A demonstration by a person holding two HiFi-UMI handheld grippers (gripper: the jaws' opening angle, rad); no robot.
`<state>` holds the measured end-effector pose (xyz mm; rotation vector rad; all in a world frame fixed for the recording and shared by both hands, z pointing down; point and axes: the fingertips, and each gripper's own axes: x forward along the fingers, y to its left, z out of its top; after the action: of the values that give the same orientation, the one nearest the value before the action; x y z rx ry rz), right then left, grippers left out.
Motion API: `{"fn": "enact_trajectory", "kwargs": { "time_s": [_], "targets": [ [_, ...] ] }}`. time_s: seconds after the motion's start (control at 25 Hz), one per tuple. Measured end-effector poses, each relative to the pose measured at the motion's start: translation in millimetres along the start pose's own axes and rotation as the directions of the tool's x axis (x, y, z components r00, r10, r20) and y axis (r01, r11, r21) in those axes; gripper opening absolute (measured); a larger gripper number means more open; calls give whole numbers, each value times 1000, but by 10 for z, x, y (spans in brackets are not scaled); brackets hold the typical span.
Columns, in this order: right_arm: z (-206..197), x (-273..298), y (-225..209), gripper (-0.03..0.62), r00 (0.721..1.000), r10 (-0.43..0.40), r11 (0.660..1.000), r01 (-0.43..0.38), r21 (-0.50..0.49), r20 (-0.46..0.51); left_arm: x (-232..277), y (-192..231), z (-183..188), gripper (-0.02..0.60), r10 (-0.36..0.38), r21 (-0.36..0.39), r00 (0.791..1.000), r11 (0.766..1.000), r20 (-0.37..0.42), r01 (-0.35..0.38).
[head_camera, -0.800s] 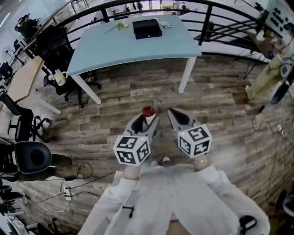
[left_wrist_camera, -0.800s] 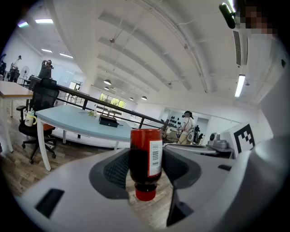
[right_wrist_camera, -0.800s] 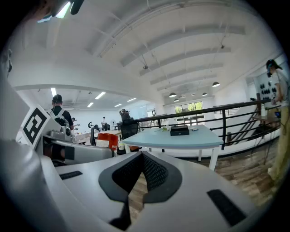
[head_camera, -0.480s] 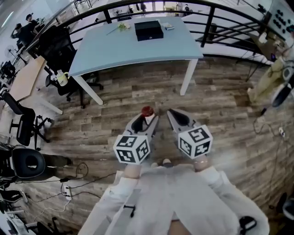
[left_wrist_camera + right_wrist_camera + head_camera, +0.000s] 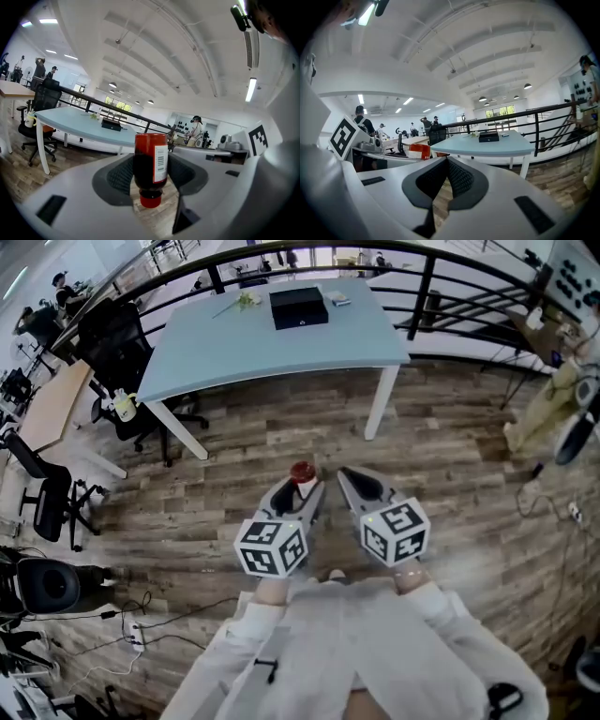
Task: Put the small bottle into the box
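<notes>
Clamped cap-down in left claw (image 5: pixel 299 487), jaws wide: small bottle (image 5: pixel 150 161). Alongside, right claw (image 5: pixel 446 174) closed fully, nothing held. Black box (image 5: pixel 299 307) seen near far edge of table (image 5: pixel 234 345).

The small bottle (image 5: pixel 150 164) is looking like glossy dark-red plastic with a white paper label stuck on. Both the left gripper (image 5: pixel 296 498) and the right gripper (image 5: pixel 446 164) are showing smooth matt light-grey plastic shells with dark, finely ribbed pads (image 5: pixel 123 177). The floor (image 5: pixel 234 442) is reading as worn, matt grey-brown wood planks, the table (image 5: pixel 234 338) is wearing a smooth pale-blue top with a slight sheen, the box (image 5: pixel 299 307) is looking matt black, and the railing (image 5: pixel 427 287) is coming across as dark painted metal.
</notes>
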<state>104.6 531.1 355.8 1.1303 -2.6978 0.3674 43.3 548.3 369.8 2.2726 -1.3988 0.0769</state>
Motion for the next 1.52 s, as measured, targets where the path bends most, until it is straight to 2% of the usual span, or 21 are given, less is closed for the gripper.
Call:
{"fn": "enact_trajectory", "kwargs": {
  "time_s": [0.2,0.56,0.76,1.0,1.24,1.52],
  "targets": [
    [-33,-42,-171,3,1000,0,1000,-1,-3,-13,189,-84,61,213,-4,23,1000,1000,-2,4],
    [-133,32,-468,3,999,14,999,-12,43,-48,327,-81,47,213,90,66,996,994,-28,-88],
    [-213,242,-494,3,996,43,999,-41,31,-73,420,73,-39,213,112,50,992,993,-52,-110],
    [-190,692,-680,3,992,51,999,-49,25,-120,773,404,105,213,101,31,993,995,-60,-99],
    [-28,1298,-1016,3,987,2,1000,-1,4,-162,1236,884,431,213,75,19,996,997,-58,-74],
    [144,2121,-1311,3,971,-16,1000,15,-7,-237,1785,1516,892,213,39,35,998,999,-53,-37]
  ]
}}
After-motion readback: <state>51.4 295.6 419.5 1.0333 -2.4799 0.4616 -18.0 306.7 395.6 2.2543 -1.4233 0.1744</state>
